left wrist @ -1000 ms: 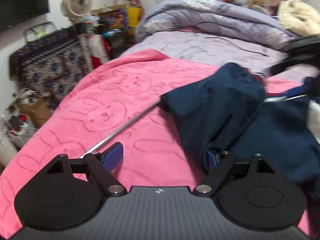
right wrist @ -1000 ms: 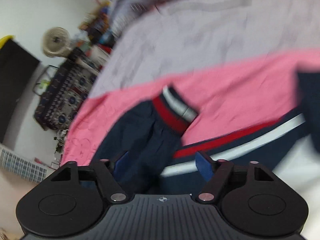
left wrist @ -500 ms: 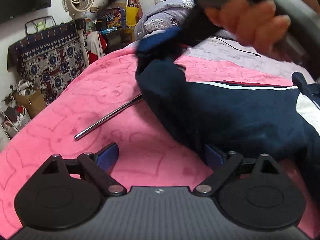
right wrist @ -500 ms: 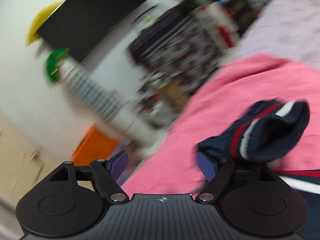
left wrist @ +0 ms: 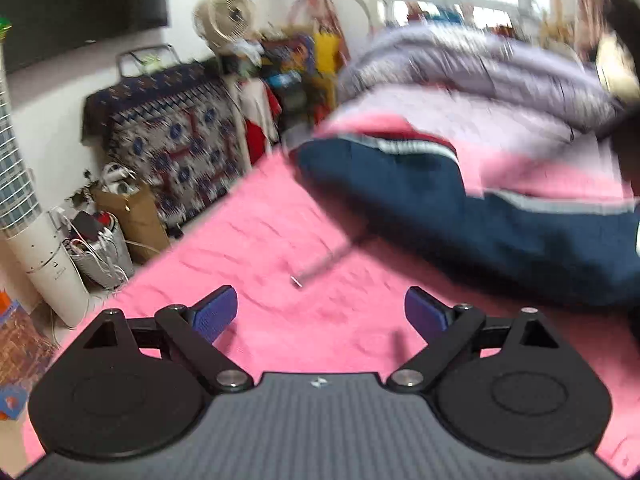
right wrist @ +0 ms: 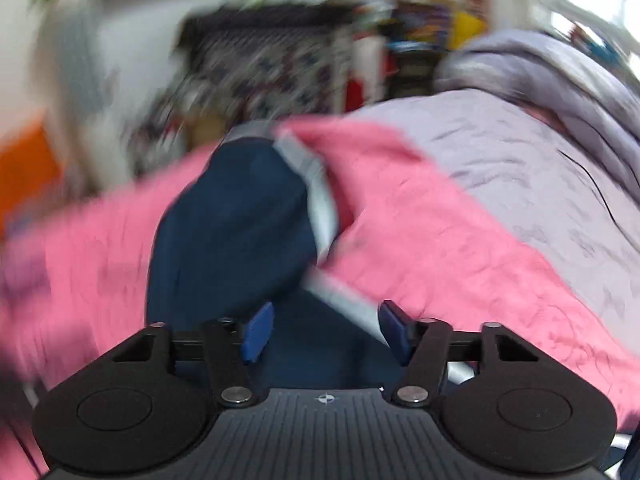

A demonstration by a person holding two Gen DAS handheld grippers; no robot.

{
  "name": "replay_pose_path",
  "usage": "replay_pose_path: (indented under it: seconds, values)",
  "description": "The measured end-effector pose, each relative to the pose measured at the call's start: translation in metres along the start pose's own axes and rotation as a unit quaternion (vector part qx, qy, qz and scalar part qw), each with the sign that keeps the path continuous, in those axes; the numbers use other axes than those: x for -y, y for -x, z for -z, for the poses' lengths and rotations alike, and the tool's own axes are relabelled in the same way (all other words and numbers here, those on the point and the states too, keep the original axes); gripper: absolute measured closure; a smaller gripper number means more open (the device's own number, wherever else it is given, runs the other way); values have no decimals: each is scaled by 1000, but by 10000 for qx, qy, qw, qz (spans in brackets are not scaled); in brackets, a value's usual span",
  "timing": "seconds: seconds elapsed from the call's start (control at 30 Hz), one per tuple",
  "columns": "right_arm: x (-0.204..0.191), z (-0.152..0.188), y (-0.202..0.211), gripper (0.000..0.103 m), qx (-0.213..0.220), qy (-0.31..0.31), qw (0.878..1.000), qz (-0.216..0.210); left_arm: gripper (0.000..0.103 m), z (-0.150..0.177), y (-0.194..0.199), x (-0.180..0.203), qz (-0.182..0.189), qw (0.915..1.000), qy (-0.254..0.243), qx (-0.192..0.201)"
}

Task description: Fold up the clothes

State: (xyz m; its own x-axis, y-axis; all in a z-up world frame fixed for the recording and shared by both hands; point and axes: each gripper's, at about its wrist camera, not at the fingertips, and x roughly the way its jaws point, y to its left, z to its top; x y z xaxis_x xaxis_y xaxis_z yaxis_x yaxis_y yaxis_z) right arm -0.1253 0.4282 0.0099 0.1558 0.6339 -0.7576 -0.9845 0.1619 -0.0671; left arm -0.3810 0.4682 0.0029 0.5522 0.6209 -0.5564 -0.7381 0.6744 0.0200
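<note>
Both our tongs stand wide, holding nothing: the left tongs (left wrist: 320, 314) over bare pink blanket (left wrist: 248, 240), the right tongs (right wrist: 326, 330) above the navy jacket (right wrist: 232, 232), whose sleeve stretches toward 11 o'clock. We judge smoothing it flat before creasing matters most.

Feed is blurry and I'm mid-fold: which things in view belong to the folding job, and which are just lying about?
For the job:
- navy jacket with red and white stripes, lying on the pink blanket
- left gripper, open, over bare blanket
- right gripper, open, over the jacket

Lying about:
- metal rod on the blanket, partly under the jacket
- lavender quilt
- fan
- patterned cloth-covered furniture
</note>
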Motion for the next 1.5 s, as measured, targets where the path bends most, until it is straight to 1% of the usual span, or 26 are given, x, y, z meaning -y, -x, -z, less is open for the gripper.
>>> replay_pose_path:
  seconds: [0.03, 0.1, 0.17, 0.23, 0.33, 0.43, 0.5, 0.53, 0.57, 0.6, 0.63, 0.67, 0.73, 0.77, 0.9, 1.0, 1.03, 1.07, 1.1, 1.17, 1.2, 1.27, 1.33, 1.4, 1.47, 1.5]
  values:
    - [-13, 9, -4, 46, -69, 232, 9996, -143, 10, -7, -2, -6, 21, 10000, 83, 27]
    - [-39, 24, -9, 58, -56, 397, 9976, -562, 10, -21, -10, -17, 51, 9998, 184, 20]
    - [-56, 33, -5, 57, 209, 555, 9970, -502, 9, -34, -28, -24, 146, 9996, 232, 6]
    - [-58, 38, 1, 57, 368, 545, 9962, -571, 9, -47, -59, -29, 187, 9988, 441, -117]
    - [-45, 48, 20, 51, 465, 195, 9965, -666, 9, -65, -108, -35, 243, 9962, 770, -312]
    - [-26, 68, 56, 49, 785, -51, 9962, -383, 11, -84, -156, -41, 298, 9922, 1098, -506]
    - [-9, 89, 86, 40, 1027, -225, 9945, -25, 17, -96, -188, -45, 335, 9887, 1316, -635]
    - [2, 99, 98, 38, 1089, -356, 9933, 157, 23, -97, -201, -44, 389, 9860, 1430, -760]
    - [13, 109, 109, 37, 1086, -502, 9922, 341, 30, -95, -205, -39, 327, 9852, 1505, -752]
    - [23, 118, 115, 37, 1031, -660, 9913, 489, 45, -96, -204, -36, 266, 9869, 1465, -616]
    - [33, 127, 122, 37, 975, -818, 9898, 637, 54, -95, -200, -34, 290, 9881, 1423, -497]
    - [43, 136, 128, 37, 915, -970, 9880, 779, 85, -95, -195, -34, 321, 9884, 1440, -371]
    - [59, 157, 137, 37, 774, -1248, 9839, 1023, 88, -95, -181, -41, 245, 9872, 1576, -80]
    - [66, 167, 139, 37, 696, -1377, 9817, 1113, 92, -96, -174, -45, 63, 9875, 1574, 37]
    - [79, 187, 138, 37, 610, -1659, 9731, 1476, 90, -100, -146, -60, -747, 9844, 1515, 490]
    - [78, 195, 129, 37, 521, -1696, 9738, 1419, 81, -96, -155, -64, -859, 9871, 1348, 63]
    - [74, 196, 123, 36, 394, -1591, 9765, 1396, 76, -94, -158, -65, -889, 9876, 1289, -91]
    - [68, 198, 112, 30, 177, -1386, 9809, 1357, 66, -93, -162, -67, -918, 9878, 1231, -245]
    - [61, 200, 104, 30, 30, -1190, 9834, 1367, 61, -91, -165, -68, -947, 9878, 1172, -399]
    - [47, 200, 96, 31, 75, -897, 9834, 1574, 57, -88, -172, -70, -1005, 9868, 1053, -707]
    - [42, 195, 100, 39, 175, -900, 9843, 1508, 51, -87, -175, -72, -1033, 9859, 993, -860]
    - [33, 186, 116, 39, 635, -1000, 9862, 1154, 44, -84, -182, -74, -1089, 9833, 872, -1166]
    - [22, 176, 118, 38, 834, -1003, 9876, 873, 41, -85, -183, -88, -970, 9807, 1145, -1250]
    - [8, 170, 105, 38, 736, -826, 9916, 674, 33, -83, -177, -102, -816, 9744, 1630, -1318]
    - [-5, 170, 81, 36, 456, -815, 9945, 473, 27, -79, -173, -127, -512, 9626, 2294, -1348]
    - [-11, 169, 74, 31, 346, -775, 9956, 394, 27, -77, -172, -139, -325, 9535, 2681, -1337]
